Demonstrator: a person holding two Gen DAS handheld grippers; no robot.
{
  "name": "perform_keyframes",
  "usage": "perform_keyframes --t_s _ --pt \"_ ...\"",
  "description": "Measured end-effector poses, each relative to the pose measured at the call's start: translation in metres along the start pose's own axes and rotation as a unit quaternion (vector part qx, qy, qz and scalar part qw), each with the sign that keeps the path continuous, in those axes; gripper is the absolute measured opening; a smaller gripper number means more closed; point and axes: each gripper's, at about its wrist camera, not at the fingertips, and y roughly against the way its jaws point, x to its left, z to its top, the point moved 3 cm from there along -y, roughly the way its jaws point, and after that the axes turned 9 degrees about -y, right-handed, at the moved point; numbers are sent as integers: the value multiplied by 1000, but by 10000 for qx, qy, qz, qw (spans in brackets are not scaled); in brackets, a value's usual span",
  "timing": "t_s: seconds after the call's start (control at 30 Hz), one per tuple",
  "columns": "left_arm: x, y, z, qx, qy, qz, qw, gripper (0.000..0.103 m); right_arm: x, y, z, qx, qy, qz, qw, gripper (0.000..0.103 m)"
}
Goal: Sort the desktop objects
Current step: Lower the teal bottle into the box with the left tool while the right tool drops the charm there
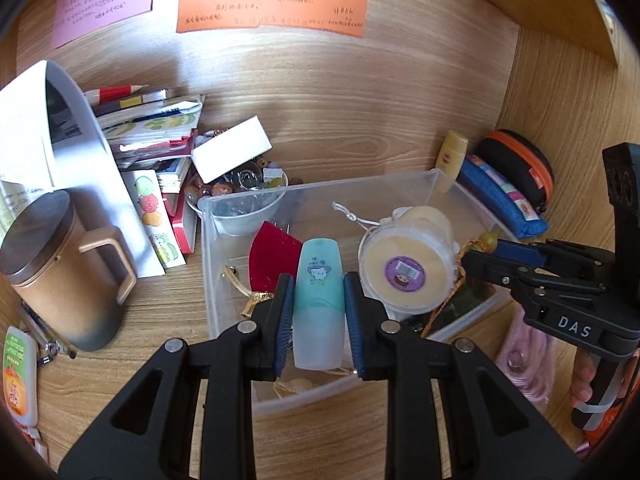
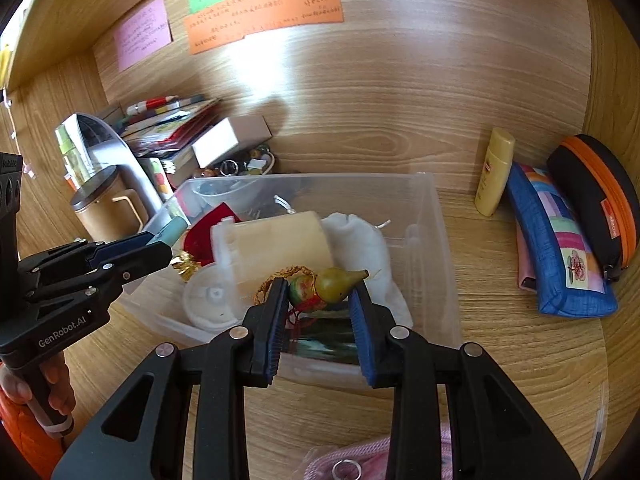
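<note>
The left gripper [image 1: 319, 304] clamps a teal tube [image 1: 319, 300] upright between its blue pads, above the clear plastic bin [image 1: 224, 280]. The right gripper [image 2: 320, 312] pinches a small gourd charm [image 2: 326, 286] at its fingertips, also over the bin, with a cream round container [image 2: 280, 248] just beyond it.

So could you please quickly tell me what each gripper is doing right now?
Left gripper: shut on the teal bottle.
Right gripper: shut on the gourd ornament, above the clear bin.
</note>
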Motion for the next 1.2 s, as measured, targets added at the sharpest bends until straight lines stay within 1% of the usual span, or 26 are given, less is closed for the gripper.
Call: perform_keyframes --t_s 0.1,0.2,0.33,0.7,0.73,0.77,0.8,0.83,0.87,0.9,1.03,1.1,1.17,1.2 --pt "0 -7 1 61 -43 67 9999 24 -4 -5 1 46 13 -59 10000 28" --pt "0 -11 2 98 -28 34 9999 24 -6 -9 1 100 34 -92 9999 28" --pt "0 -15 3 147 -65 95 9998 24 -6 -13 2 119 81 -135 9998 28" --pt "-5 -14 6 140 -118 180 9997 25 -2 -16 1 120 255 -284 9992 29" --pt "-5 -13 6 129 -132 188 9997 25 -2 -16 1 139 258 -300 9991 30" --pt "-6 -12 6 118 -141 193 9996 26 -2 -16 0 153 255 -318 9991 36" --pt "-6 -11 7 108 -147 196 9996 28 -2 -14 0 127 238 -340 9991 45" --pt "-7 -10 7 91 -146 201 9996 33 -2 -13 0 95 229 -353 9991 51" --pt "-7 -8 7 73 -141 204 9997 37 -2 -10 1 45 222 -371 9991 60" --pt "-8 -7 7 53 -130 195 9997 38 -2 -7 1 -41 219 -397 9990 64" --pt "-10 -1 7 29 -135 207 9997 39 1 1 2 -122 257 -439 9986 66" --pt "-12 2 7 12 -135 211 9997 42 1 5 2 -177 264 -510 9982 73" --pt "-16 9 5 -41 -148 249 9996 50 0 11 0 -249 257 -559 9978 78" --pt "-17 13 4 -70 -157 262 9995 51 -1 15 -1 -289 260 -598 9975 80"
